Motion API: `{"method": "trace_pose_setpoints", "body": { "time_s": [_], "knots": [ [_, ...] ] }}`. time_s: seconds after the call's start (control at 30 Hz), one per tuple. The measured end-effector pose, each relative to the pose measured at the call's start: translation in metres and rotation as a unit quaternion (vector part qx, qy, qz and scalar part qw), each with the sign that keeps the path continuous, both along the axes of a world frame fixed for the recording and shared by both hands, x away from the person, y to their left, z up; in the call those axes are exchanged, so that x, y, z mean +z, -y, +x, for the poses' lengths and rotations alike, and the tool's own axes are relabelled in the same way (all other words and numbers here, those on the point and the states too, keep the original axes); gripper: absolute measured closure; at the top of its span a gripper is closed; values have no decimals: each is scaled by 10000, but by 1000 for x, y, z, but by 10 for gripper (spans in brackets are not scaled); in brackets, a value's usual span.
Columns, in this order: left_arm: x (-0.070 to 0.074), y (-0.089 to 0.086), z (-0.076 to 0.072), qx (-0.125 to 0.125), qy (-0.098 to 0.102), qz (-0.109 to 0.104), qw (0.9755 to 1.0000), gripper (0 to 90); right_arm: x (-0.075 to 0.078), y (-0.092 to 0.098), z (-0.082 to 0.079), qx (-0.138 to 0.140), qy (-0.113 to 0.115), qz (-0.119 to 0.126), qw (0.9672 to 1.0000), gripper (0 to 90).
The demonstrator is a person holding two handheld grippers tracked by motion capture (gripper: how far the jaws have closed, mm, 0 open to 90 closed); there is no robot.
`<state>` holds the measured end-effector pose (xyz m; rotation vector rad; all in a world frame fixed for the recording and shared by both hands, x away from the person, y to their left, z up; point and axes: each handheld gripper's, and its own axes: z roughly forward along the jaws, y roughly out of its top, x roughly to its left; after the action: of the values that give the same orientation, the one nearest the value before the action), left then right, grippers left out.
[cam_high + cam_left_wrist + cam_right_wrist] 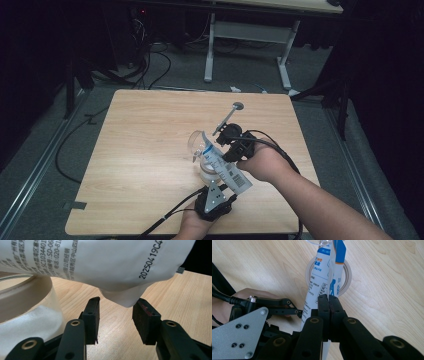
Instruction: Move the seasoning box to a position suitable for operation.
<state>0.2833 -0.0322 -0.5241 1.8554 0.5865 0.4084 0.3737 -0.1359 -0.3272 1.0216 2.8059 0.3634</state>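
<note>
A white packet (229, 171) with blue print and a barcode hangs tilted over a clear round container (204, 174) with white contents. My right gripper (225, 157) is shut on the packet (322, 277), its jaws pressed flat on the packet's edge, above the container's rim (349, 275). My left gripper (222, 184) comes in from the near edge, below the packet. In the left gripper view its jaws (116, 315) stand open, with the packet's lower corner (125, 300) just above their tips and not pinched. The container (25, 305) sits to their left.
The wooden table (140, 150) carries a slim metal piece with a round end (231, 114) just behind the right gripper. A second clear, glass-like shape (196, 142) stands by the container. Cables trail off the near edge. A desk frame (250, 35) stands on the floor beyond.
</note>
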Motion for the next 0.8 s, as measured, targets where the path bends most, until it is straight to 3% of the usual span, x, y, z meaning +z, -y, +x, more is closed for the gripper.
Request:
{"method": "trace_pose_setpoints", "body": {
  "time_s": [0.8],
  "knots": [
    [-1,-2,-5,-79,21,-104,9999,557,0,1,2,-98,48,82,9999,900]
  ]
}}
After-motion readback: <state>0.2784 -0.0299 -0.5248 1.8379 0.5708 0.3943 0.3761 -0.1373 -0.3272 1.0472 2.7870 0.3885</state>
